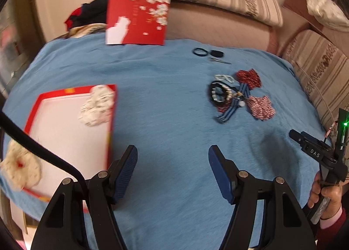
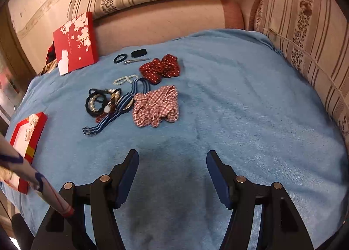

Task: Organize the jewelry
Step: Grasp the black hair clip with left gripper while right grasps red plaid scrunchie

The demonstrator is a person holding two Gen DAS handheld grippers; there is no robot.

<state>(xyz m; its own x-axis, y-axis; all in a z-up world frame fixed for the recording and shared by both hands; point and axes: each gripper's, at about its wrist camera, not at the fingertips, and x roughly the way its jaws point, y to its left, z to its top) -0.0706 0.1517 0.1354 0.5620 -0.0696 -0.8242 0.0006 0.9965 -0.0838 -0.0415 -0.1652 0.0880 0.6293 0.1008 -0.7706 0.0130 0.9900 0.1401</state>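
Note:
A pile of hair accessories and jewelry lies on the blue cloth: a red dotted scrunchie (image 2: 160,68), a red checked scrunchie (image 2: 156,106), a blue striped band (image 2: 122,106), a pearl bracelet (image 2: 125,79) and black pearl-trimmed ties (image 2: 98,101). The pile also shows in the left wrist view (image 1: 235,95). An open red box (image 1: 65,132) with a white floor holds a white scrunchie (image 1: 97,105); a second white scrunchie (image 1: 20,168) lies at its near corner. My left gripper (image 1: 172,162) is open and empty, right of the box. My right gripper (image 2: 172,167) is open and empty, short of the pile.
The red box lid with white flowers (image 1: 137,16) leans against the sofa at the back. Black hair ties (image 2: 120,58), a dark clip (image 2: 138,53) and a metal pin (image 2: 136,60) lie behind the pile. Striped sofa cushions (image 2: 305,38) border the back and right.

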